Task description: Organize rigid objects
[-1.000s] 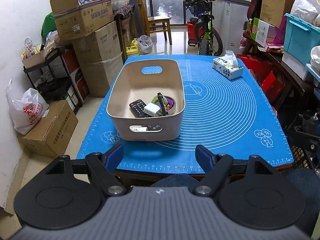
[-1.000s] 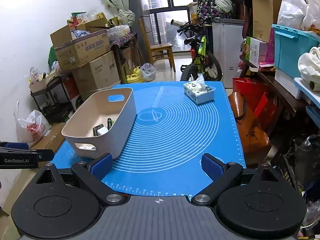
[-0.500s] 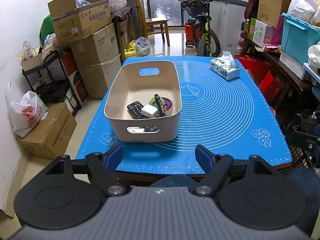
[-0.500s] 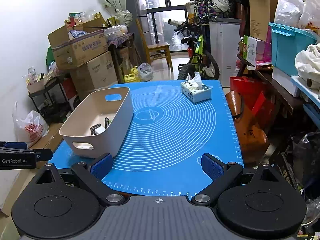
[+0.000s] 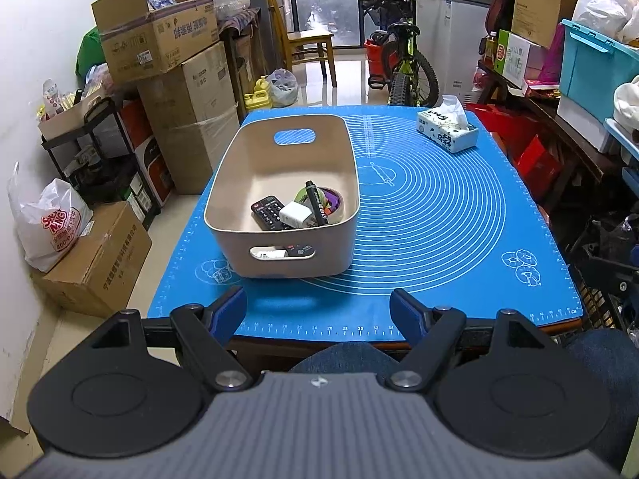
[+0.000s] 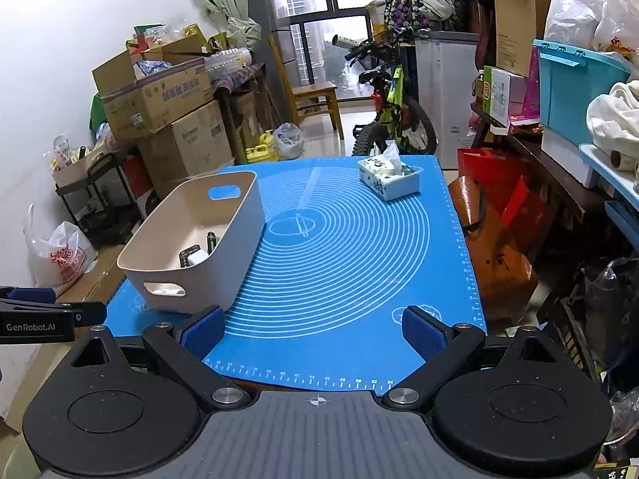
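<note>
So the beige bin sits on the left half of the blue baking mat, and the stuff is all piled at its near end: a black remote, a white charger block lying on it, a black marker leaning across a roll of tape (can't make out the colours well). Through the bin's near handle slot you can see more of the remote. A tissue box is at the far right corner of the mat, well apart from the bin. Both claws hang back at the near table edge, left gripper and right gripper, jaws spread wide with nothing in them. Boxes and a bike behind
</note>
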### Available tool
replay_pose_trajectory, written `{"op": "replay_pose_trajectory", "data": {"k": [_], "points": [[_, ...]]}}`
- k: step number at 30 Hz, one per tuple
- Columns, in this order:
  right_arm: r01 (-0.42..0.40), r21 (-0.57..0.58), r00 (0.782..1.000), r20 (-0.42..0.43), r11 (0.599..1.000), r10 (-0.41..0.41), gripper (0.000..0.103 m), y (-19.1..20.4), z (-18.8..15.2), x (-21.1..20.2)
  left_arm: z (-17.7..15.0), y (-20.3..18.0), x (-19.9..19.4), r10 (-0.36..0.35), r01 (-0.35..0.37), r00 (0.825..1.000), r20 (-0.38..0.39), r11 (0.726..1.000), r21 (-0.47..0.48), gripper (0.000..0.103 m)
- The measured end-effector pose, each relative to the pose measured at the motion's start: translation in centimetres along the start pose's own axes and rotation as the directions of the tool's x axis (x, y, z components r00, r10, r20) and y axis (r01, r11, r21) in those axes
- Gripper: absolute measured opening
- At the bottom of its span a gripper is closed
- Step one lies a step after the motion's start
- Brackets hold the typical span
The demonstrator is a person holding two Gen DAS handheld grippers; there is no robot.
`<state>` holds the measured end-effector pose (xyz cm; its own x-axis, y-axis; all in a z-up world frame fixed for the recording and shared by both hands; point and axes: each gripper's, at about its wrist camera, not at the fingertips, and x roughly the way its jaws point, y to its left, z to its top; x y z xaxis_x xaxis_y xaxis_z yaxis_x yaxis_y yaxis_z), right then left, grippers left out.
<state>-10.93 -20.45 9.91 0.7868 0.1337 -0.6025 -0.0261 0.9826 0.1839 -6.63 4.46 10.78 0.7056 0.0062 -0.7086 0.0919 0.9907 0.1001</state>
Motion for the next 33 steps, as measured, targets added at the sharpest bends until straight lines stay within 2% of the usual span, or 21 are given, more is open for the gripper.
{"op": "replay_pose_trajectory", "data": {"k": [33], "points": [[-0.001, 0.002, 1.0, -0.007, 1.0, 0.001, 0.095, -0.1, 0.02, -0.01, 0.04, -0.02, -0.2, 0.004, -0.004, 1.0, 0.008, 1.0, 0.0, 0.079]]}}
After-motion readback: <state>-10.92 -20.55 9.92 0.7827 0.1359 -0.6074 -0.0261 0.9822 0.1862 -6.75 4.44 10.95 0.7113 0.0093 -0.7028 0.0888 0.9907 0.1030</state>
